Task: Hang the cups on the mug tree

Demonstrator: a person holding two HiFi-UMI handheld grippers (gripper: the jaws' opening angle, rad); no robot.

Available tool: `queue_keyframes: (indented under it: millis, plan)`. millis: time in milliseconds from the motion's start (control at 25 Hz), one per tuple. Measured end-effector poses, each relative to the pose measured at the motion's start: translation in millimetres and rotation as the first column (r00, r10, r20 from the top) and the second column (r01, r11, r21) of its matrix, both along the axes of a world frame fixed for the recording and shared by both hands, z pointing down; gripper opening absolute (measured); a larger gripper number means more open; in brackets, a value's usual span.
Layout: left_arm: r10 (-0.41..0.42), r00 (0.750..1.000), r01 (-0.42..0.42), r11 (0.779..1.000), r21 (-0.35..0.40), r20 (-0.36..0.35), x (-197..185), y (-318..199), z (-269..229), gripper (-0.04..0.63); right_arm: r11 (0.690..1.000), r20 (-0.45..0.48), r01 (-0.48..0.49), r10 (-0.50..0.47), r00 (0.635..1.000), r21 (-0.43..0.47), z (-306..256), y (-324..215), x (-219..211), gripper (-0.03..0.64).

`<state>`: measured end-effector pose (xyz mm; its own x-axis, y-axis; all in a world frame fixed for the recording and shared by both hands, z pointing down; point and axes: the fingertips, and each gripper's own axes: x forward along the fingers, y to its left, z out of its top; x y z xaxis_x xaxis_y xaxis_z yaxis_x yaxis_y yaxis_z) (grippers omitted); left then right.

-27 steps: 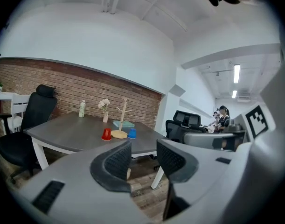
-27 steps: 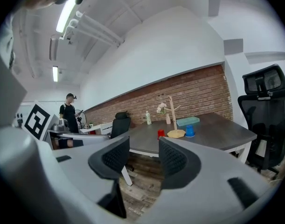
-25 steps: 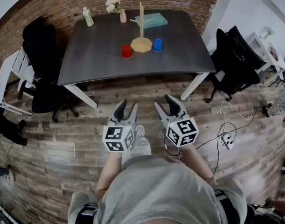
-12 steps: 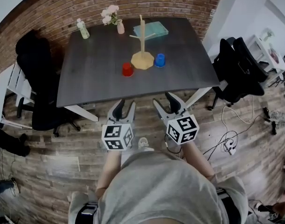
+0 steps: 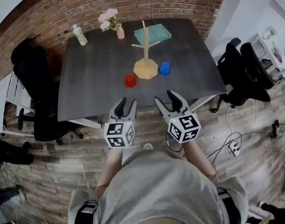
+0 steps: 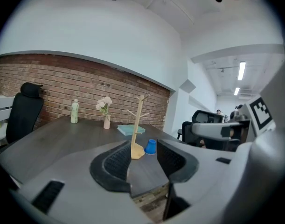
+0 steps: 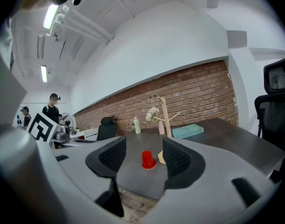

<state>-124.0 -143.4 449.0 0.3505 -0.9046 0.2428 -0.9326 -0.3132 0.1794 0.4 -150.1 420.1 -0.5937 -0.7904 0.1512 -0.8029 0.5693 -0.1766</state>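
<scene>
A wooden mug tree point(image 5: 145, 55) stands on the dark table point(image 5: 91, 78) with bare pegs. A red cup point(image 5: 130, 80) sits upside down at its near left, and a blue cup point(image 5: 164, 68) upside down at its right. Both grippers hover side by side at the table's near edge, well short of the cups. My left gripper point(image 5: 126, 102) is open and empty; its view shows the mug tree point(image 6: 138, 125) and blue cup point(image 6: 150, 146) ahead. My right gripper point(image 5: 164, 97) is open, its jaws have just been opening, and nothing is between them; the red cup point(image 7: 148, 160) lies ahead.
A bottle point(image 5: 79, 35), a flower vase point(image 5: 119, 31) and a teal book point(image 5: 152, 33) stand at the table's far side by the brick wall. Black office chairs flank the table at left point(image 5: 32, 78) and right point(image 5: 247, 73). Cables point(image 5: 233, 146) lie on the wooden floor.
Both grippers have moved forward across the floor, and their tips now reach the table's near edge. The right gripper's jaws stand a little wider.
</scene>
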Motion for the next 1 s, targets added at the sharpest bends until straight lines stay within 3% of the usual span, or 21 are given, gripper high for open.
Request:
queue_keyframes:
  millis: [1000]
  plan:
    - [-0.046,0.998,0.05,0.991,-0.123,0.036,-26,-121,97,0.209,0.997,-0.041,-0.017,0.014,0.999,-0.074,45,-78,-5,0.241]
